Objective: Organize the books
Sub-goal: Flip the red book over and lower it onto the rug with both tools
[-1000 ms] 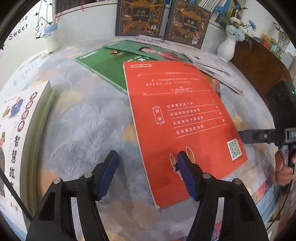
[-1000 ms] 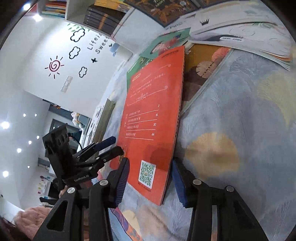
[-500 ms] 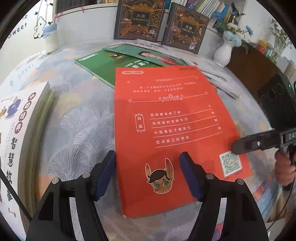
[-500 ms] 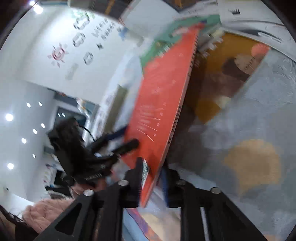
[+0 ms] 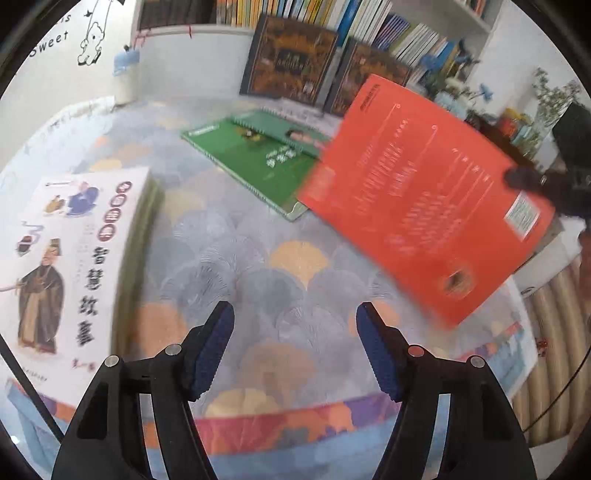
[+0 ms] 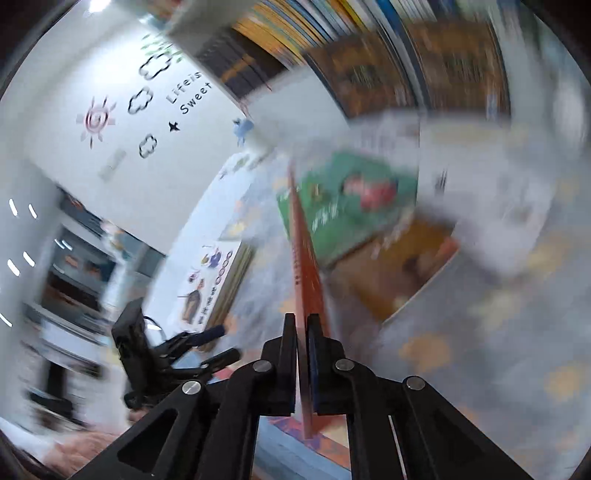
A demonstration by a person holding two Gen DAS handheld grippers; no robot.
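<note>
- The right gripper has its jaws pressed together on the near edge of the red book. From the right wrist view the book shows edge-on, a thin red strip running from the jaws toward 12 o'clock.
- From the left wrist view, the same red book hangs tilted in the air at about 2 o'clock, clear of the tablecloth. A black fingertip of the right gripper clamps it near the code sticker at 3 o'clock.
- The left gripper holds nothing. Its blue-padded jaws stand apart and are closing slightly, with only the patterned tablecloth between them.
- Two green books lie overlapped on the cloth at about 12 o'clock from the left jaws. The red book covers their right-hand corner.
- A white storybook showing a robed figure tops a stack at 9 o'clock. Its left and lower edges are cut off by the picture's rim.
- Two dark picture books lean upright against the bookshelf at 12 o'clock.
- In the right wrist view the left gripper shows at 8 o'clock, blurred.
- That view is heavily smeared. A green book and an orange-brown book lie beyond the jaws at 1 o'clock, their covers unreadable. Pale sheets beyond them cannot be made out.
</note>
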